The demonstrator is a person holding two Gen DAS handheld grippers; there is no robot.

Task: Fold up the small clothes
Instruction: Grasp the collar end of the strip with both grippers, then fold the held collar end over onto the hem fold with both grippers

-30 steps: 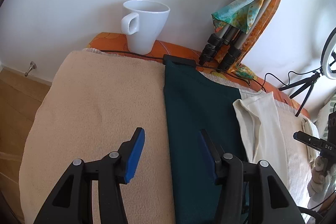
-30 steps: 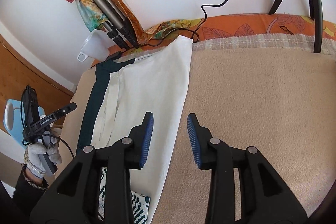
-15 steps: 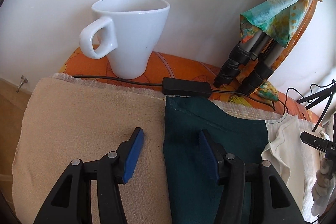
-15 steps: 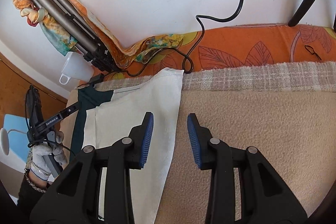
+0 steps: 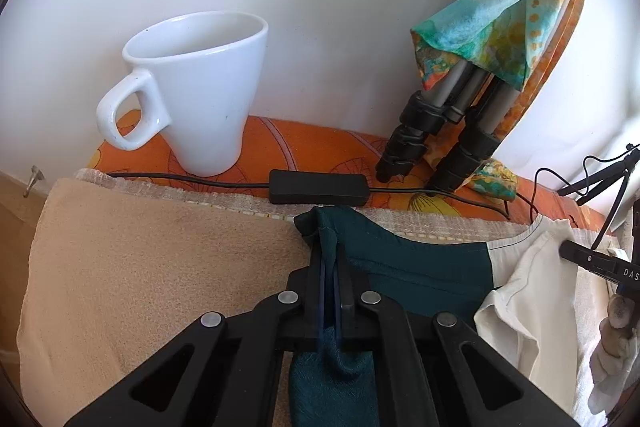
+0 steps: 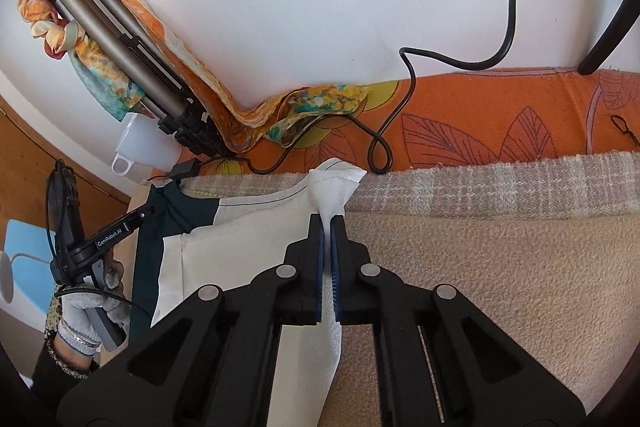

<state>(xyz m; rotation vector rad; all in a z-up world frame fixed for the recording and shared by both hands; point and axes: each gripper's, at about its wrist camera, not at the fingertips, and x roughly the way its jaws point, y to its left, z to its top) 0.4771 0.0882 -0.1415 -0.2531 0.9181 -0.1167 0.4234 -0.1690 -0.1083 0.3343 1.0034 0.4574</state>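
Observation:
A small garment, dark green point(image 5: 416, 267) on one side and cream white point(image 6: 256, 227) on the other, lies on a beige towel point(image 5: 160, 267). My left gripper point(image 5: 330, 259) is shut on the green far corner, which bunches up between the fingers. My right gripper point(image 6: 328, 235) is shut on the white far corner point(image 6: 336, 183). The cream part also shows at the right of the left wrist view point(image 5: 532, 287). The left gripper's body shows at the left of the right wrist view point(image 6: 100, 239).
A white mug point(image 5: 200, 95) stands on the orange cloth point(image 5: 304, 151) by the wall. A black cable box point(image 5: 318, 187) lies just beyond the green corner. A folded tripod wrapped in a scarf point(image 5: 460, 115) leans on the wall. A black cable point(image 6: 404, 107) loops near the white corner.
Both grippers moved forward to the garment's far edge and closed on its corners: left on the green corner, right on the white one. Both were open before.

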